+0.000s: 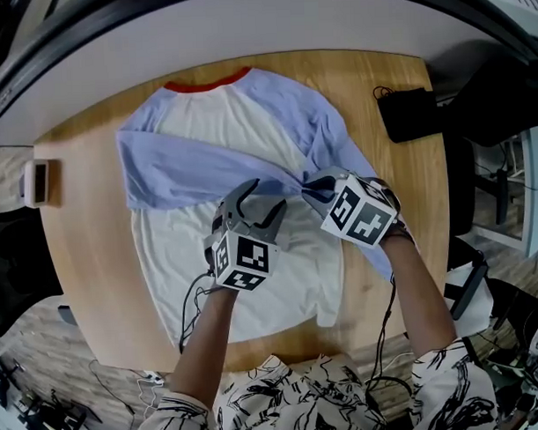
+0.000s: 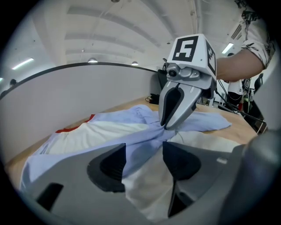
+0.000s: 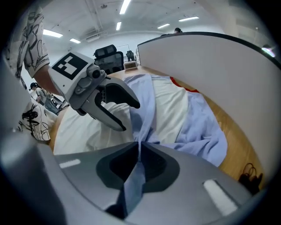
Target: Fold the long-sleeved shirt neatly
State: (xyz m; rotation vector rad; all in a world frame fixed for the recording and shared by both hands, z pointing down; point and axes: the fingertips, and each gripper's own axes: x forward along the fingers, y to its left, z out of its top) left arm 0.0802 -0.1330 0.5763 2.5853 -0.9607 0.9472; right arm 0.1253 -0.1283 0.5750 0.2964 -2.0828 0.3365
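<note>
Head view, shirt [image 1: 239, 123]: spread flat on the round table [image 1: 400, 174], red collar at the far side, one blue sleeve [image 1: 188, 168] laid across the chest.
Head view, right gripper [image 1: 310, 187]: nipped onto that sleeve at mid-chest; left gripper [image 1: 260, 201] just beside it, over the same sleeve.
Head view, room: bare wood either side of the shirt; black pouch [image 1: 413, 113] near the far right rim, apart from the cloth.
Left gripper view, fingers [image 2: 109, 167]: about half apart, sleeve running between, pads not pressing.
Left gripper view, risk: likely bunching or twisting of the sleeve if drawn from a single pinch.
Right gripper view, fingers [image 3: 116, 165]: closed tight on a thin fold of sleeve.
Right gripper view, risk: narrow bite liable to slip; hard tug liable to drag the white body out of flat.
Right gripper view, edge: table rim close beyond the other sleeve, curved white wall [image 3: 228, 74] behind.
</note>
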